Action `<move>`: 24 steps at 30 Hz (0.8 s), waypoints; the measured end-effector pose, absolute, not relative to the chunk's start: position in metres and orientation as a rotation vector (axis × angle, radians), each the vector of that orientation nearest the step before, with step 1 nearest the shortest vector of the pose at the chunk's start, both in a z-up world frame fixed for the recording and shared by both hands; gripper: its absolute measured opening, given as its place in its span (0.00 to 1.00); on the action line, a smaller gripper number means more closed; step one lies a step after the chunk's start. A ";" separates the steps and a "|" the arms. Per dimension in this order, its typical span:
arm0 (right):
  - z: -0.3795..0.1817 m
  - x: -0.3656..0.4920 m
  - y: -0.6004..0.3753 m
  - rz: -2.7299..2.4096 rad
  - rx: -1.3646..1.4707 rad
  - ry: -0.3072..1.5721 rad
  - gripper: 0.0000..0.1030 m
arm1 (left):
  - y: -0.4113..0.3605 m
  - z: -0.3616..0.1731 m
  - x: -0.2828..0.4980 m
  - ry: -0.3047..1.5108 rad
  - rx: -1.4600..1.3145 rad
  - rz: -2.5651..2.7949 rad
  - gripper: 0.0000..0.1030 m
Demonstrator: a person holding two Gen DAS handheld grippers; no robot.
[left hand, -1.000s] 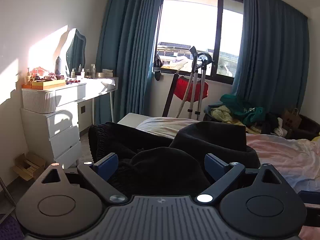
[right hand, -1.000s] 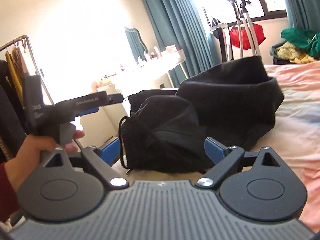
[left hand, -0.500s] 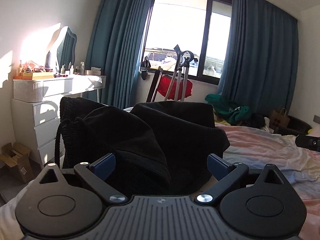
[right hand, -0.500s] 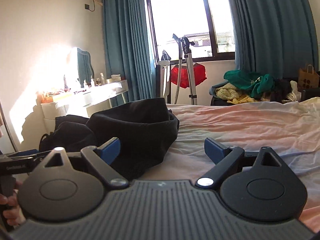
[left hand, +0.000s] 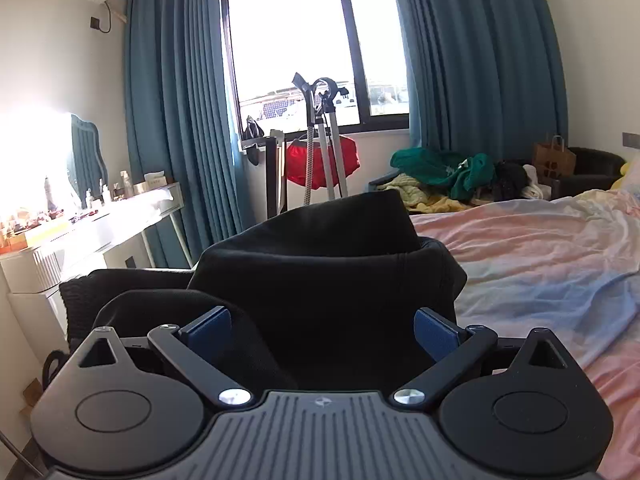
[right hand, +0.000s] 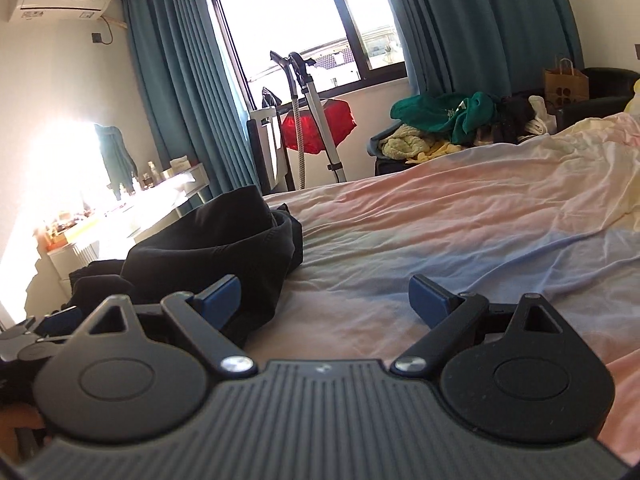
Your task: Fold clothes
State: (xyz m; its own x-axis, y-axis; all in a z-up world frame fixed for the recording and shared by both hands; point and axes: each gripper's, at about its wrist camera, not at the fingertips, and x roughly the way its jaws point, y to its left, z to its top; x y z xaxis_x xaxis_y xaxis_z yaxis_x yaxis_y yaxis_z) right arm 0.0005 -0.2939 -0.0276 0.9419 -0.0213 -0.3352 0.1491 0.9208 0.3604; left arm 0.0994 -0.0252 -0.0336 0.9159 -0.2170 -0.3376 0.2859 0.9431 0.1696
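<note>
A heap of black clothes [left hand: 320,280] lies on the near left part of the bed [left hand: 540,264]. My left gripper [left hand: 322,330] stands open right in front of the heap, dark cloth filling the gap between its blue pads without being pinched. In the right wrist view the same black heap [right hand: 224,248] sits at the left, and my right gripper [right hand: 326,300] is open over bare pink and blue sheet [right hand: 460,220], its left pad close to the heap's edge. The left gripper [right hand: 44,322] shows at that view's left edge.
A white dresser [left hand: 80,236] with bottles and a mirror stands left of the bed. A garment steamer [left hand: 320,140] with a red item is under the window. A pile of green and yellow clothes [left hand: 448,176], a paper bag [left hand: 554,156] and a dark armchair sit beyond the bed.
Both views swung right and sank toward the bed. The left gripper came in front of the black heap. The right gripper left the heap and now faces bare sheet.
</note>
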 end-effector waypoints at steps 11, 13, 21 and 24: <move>-0.057 0.029 -0.334 -0.206 0.484 0.392 0.90 | -0.152 -0.003 0.295 0.382 0.280 -0.368 0.96; -0.065 0.037 -0.338 -0.210 0.489 0.402 0.90 | -0.172 -0.010 0.330 0.402 0.319 -0.357 0.94; -0.093 0.063 -0.348 -0.225 0.491 0.461 0.90 | -0.199 -0.048 0.360 0.513 0.444 -0.346 0.14; -0.096 0.064 -0.356 -0.246 0.527 0.464 0.90 | -0.188 -0.029 0.313 0.439 0.395 -0.379 0.11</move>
State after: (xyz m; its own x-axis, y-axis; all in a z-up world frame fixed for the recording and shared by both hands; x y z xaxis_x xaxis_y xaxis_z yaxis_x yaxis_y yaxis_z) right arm 0.0640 -0.3560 -0.0956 0.8683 -0.1074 -0.4843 0.3407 0.8386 0.4251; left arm 0.3126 -0.1879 -0.0288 0.8387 -0.2650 -0.4758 0.4315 0.8564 0.2836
